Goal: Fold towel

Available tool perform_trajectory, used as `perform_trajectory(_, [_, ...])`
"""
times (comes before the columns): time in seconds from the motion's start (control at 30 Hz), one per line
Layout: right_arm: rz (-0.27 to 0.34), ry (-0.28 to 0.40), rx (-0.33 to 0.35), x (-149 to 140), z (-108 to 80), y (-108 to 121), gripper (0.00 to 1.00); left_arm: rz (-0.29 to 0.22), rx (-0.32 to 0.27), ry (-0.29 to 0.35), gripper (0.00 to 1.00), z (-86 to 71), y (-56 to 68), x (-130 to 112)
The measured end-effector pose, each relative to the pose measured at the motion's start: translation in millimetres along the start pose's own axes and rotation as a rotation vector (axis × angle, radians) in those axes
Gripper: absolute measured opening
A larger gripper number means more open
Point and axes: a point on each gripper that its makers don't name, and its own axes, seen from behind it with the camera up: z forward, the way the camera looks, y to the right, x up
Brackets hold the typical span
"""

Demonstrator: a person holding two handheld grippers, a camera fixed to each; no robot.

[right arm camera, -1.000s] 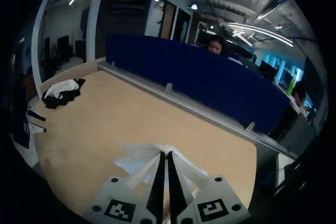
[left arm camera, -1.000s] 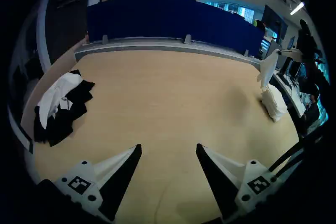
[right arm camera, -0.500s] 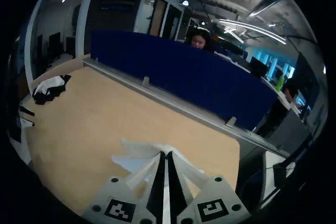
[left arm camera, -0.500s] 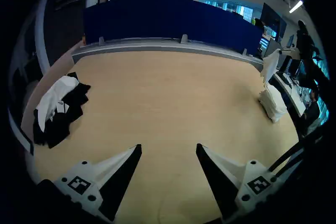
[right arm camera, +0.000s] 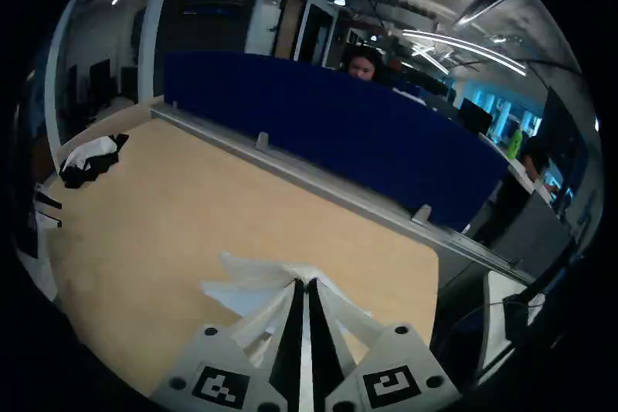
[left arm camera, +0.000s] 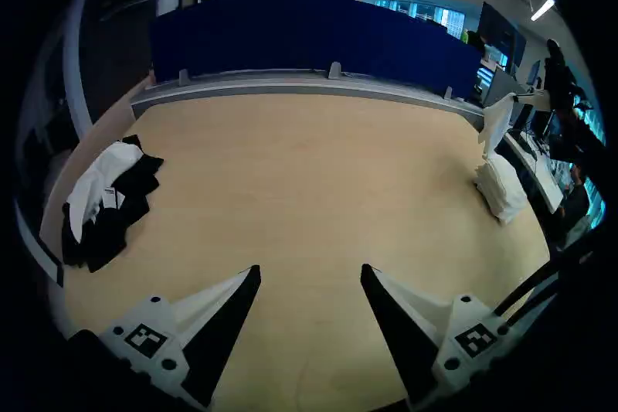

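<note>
The step in hand looks like the pick-up that opens the fold. The right hand-held gripper (right arm camera: 307, 286) has its fingers pressed together on a bunch of the white towel (right arm camera: 246, 288), which fans out to either side of the tips. It is over the bench (right arm camera: 178, 211), on the near side from the blue divider (right arm camera: 348, 134).

In the left gripper view the towel (left arm camera: 500, 188) is a crumpled heap near the right-hand end of the divider (left arm camera: 309, 33), with one part standing up above the heap. The left hand-held gripper (left arm camera: 309, 273) is spread wide and holds nothing. It hovers over bare bench (left arm camera: 309, 172), well away from the divider and well apart from the towel. A pile of dark and white cloth (left arm camera: 108, 203) lies toward the divider's other end.

Next, I judge, the left hand-held gripper needs to reach the towel and pinch a second corner, so the cloth can be spread flat in front of the divider before any fold.
</note>
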Motion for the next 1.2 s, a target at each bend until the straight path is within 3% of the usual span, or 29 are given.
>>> perform_trajectory(0.3, [0.008, -0.034, -0.004, -32, -13.7, 6, 0.04, 0.014, -0.005, -0.002, 0.96, -0.6, 7.7, 1])
perform_trajectory(0.57, [0.05, -0.086, -0.023, -79, -26.4, 10, 0.04, 0.031, -0.013, -0.004, 0.96, -2.7, 16.6, 1])
perform_trajectory(1.2, [0.234, -0.21, -0.11, -195, -44.2, 17, 0.04, 0.055, -0.015, -0.006, 0.96, -8.9, 23.7, 0])
